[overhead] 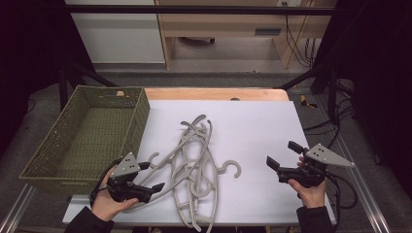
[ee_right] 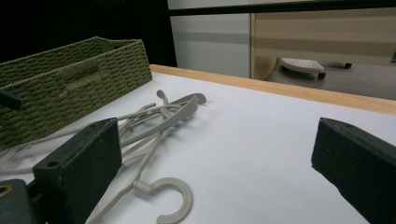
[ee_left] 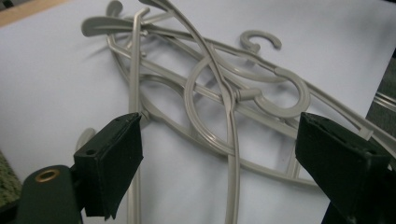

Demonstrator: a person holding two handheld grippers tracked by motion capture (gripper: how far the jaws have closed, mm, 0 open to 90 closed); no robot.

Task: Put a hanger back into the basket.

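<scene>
Hangers (overhead: 197, 170): thin grey plastic, tangled

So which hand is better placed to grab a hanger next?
Left, probably. The left gripper sits at the edge of the hangers, jaws open with hanger bars between them. The right gripper is also open but stands apart from the pile over bare table.

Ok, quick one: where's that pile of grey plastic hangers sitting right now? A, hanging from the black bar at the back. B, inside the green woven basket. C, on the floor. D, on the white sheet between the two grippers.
D: the tangled hangers lie flat on the white sheet, between the left gripper and the right gripper, beside the green woven basket.
</scene>
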